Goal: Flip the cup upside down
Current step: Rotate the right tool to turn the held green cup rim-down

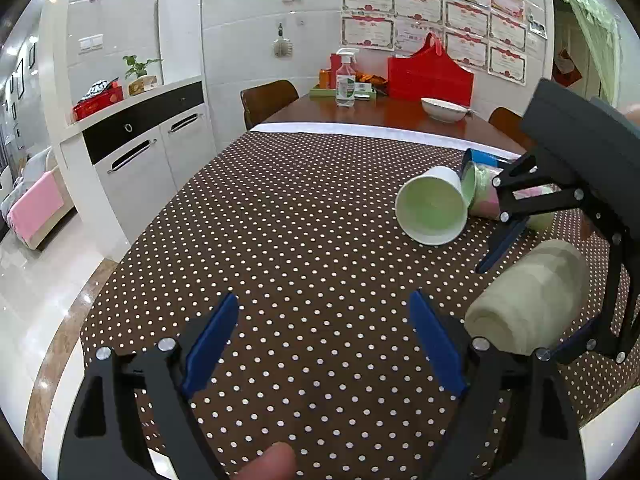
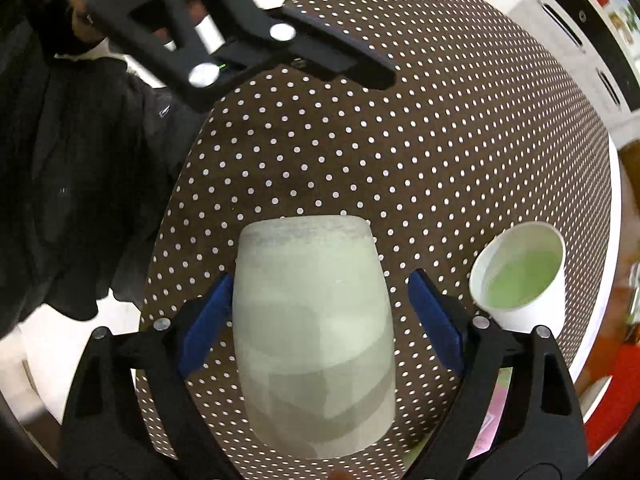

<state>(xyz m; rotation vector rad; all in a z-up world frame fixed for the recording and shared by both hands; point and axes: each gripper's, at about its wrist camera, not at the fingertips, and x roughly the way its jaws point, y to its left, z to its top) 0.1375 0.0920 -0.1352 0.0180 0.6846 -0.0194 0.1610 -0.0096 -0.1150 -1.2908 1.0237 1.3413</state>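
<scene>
A frosted pale green cup [image 1: 528, 300] lies on its side on the dotted cloth at the right. My right gripper [image 1: 532, 304] straddles it from above, jaws open, not touching it. In the right wrist view the cup [image 2: 312, 340] fills the space between the blue pads [image 2: 208, 320], with gaps on both sides of my right gripper [image 2: 320, 320]. My left gripper [image 1: 324, 344] is open and empty over the cloth, left of the cup; it also shows in the right wrist view [image 2: 240, 40].
A white paper cup with a green inside [image 1: 434, 206] [image 2: 520, 276] lies on its side beyond the frosted cup, with more tipped cups [image 1: 484, 188] behind it. A white bowl [image 1: 444, 109], a spray bottle [image 1: 346, 80] and a red box [image 1: 430, 76] stand at the far end.
</scene>
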